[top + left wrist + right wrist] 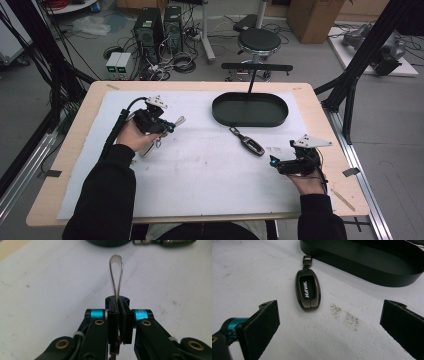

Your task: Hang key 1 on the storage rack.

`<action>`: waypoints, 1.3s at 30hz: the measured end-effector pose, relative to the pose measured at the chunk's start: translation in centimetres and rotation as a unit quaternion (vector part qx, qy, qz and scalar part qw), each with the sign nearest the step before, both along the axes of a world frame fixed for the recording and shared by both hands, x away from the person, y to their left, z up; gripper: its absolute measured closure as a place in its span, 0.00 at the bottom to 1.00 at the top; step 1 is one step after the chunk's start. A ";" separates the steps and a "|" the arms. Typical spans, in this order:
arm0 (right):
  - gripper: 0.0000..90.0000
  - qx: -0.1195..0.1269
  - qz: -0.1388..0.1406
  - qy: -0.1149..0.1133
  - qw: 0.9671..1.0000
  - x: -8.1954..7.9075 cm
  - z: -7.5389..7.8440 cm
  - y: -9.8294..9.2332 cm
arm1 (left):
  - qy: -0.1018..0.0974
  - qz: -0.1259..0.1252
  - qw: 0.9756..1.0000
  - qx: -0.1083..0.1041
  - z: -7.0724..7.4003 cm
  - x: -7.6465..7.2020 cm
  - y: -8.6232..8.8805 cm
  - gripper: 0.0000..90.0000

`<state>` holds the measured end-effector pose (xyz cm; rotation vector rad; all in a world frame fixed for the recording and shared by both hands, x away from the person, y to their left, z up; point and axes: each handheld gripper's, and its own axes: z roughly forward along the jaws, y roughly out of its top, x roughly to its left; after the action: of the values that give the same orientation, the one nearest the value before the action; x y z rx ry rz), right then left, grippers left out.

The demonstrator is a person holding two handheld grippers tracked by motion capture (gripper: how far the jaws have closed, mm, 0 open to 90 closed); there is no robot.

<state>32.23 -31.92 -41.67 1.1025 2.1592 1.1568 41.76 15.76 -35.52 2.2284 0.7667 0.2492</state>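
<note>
My left gripper (169,126) is at the left of the white mat, shut on a slim silver metal piece (179,120). In the left gripper view the jaws (119,305) pinch it, and its serrated, looped end (116,270) sticks out ahead, above the mat. Another part of it hangs below the hand (148,148). My right gripper (278,164) rests at the right, open, with nothing between its wide-apart pads (330,315). A dark car key fob (250,144) (308,291) marked HAVAL lies flat between the right gripper and a black oval tray (220,117) (367,272).
The white mat (200,175) covers most of the wooden table (75,150). Black frame posts (350,90) stand at the table's right and left sides. A stool (258,41) and computer towers (149,27) are on the floor beyond the far edge.
</note>
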 end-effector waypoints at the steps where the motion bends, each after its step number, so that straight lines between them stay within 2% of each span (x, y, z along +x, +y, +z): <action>1: 0.02 0.000 0.000 0.001 1.000 0.0 0.0 0.0 | 0.001 -0.001 1.000 -0.015 0.5 0.0 0.2 0.96; 4: 0.02 0.002 -0.001 0.004 1.000 -0.1 0.0 0.1 | -0.004 -0.001 0.999 -0.053 1.8 0.1 0.3 0.96; 14: 0.02 -0.001 0.000 0.005 1.000 0.2 -0.2 0.2 | -0.019 -0.006 0.993 -0.118 4.8 1.5 -0.9 0.96; 18: 0.02 0.000 0.003 0.007 1.000 0.3 -0.3 0.2 | -0.031 -0.017 0.992 -0.121 5.4 1.8 -1.9 0.96; 23: 0.02 0.009 0.002 0.005 1.000 0.4 -0.2 0.1 | -0.040 -0.024 0.989 -0.138 6.2 2.6 -3.0 0.96; 27: 0.02 0.007 0.002 0.003 1.000 0.4 -0.2 0.1 | -0.046 -0.029 0.987 -0.150 6.8 3.3 -4.0 0.96; 29: 0.02 0.009 0.002 0.002 1.000 0.4 -0.1 0.1 | -0.050 -0.030 0.987 -0.150 7.2 3.6 -4.3 0.96; 32: 0.02 0.011 0.003 0.001 1.000 0.4 -0.1 0.1 | -0.057 -0.032 0.985 -0.159 7.8 3.9 -4.7 0.96; 33: 0.02 0.012 0.003 0.002 1.000 0.4 -0.1 0.1 | -0.060 -0.032 0.984 -0.167 7.9 4.0 -4.8 0.96; 37: 0.02 0.014 0.003 0.001 1.000 0.4 -0.1 0.1 | -0.066 -0.036 0.982 -0.171 8.5 4.4 -5.2 0.96; 39: 0.02 0.007 0.002 -0.002 1.000 0.5 -0.1 0.2 | -0.071 -0.038 0.981 -0.175 8.8 4.6 -5.6 0.96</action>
<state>32.70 -31.70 -41.74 1.1006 2.1548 1.1775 46.39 10.16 -26.71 1.8809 0.5958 0.2162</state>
